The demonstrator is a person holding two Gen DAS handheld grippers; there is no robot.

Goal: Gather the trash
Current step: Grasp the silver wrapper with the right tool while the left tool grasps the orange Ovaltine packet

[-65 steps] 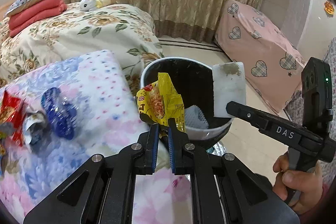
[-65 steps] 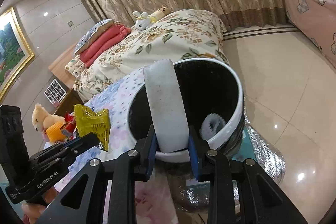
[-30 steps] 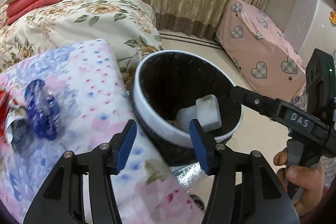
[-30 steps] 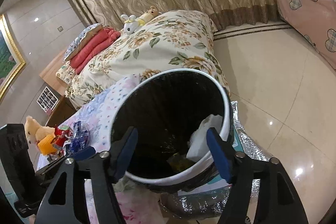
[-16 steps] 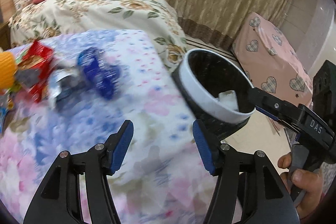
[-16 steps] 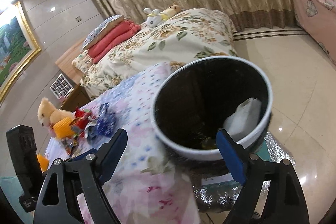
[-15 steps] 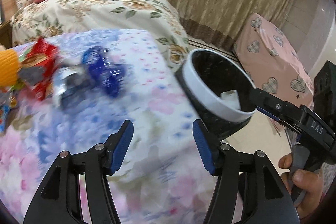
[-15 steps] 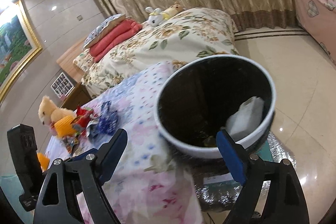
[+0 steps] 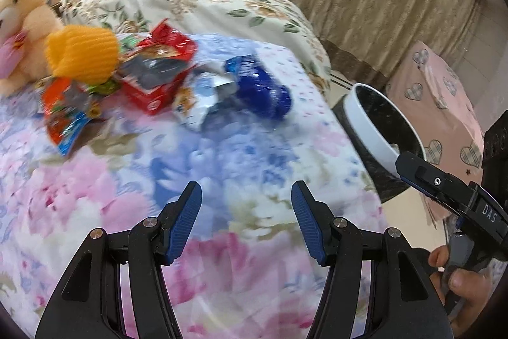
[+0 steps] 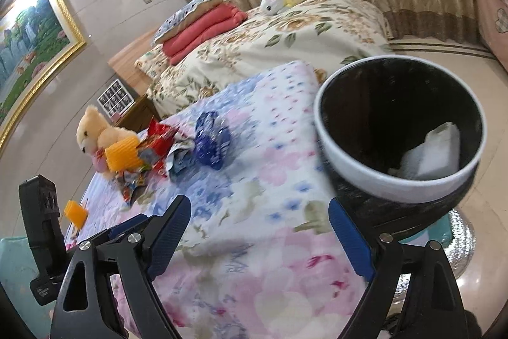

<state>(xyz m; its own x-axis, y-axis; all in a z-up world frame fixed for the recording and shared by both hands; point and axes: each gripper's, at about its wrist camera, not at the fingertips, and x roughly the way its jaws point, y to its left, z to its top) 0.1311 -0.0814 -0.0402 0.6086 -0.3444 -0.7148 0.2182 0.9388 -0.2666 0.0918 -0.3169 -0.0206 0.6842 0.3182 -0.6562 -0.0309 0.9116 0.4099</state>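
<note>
On the right gripper (image 9: 444,189): "DAS".

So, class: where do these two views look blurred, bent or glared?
Left wrist view: the trash pile and bedspread smear with motion; left gripper stays sharp. Right wrist view: fisheye bows the bin; ceiling light glares top left; floor reflects highlights.

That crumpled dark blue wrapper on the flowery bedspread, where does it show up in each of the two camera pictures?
Left wrist view: the blue wrapper lies above centre, right of the red packets.
Right wrist view: the blue wrapper lies left of centre, between the red packets and the bin.
Shared landmark: the white-rimmed bin.
</note>
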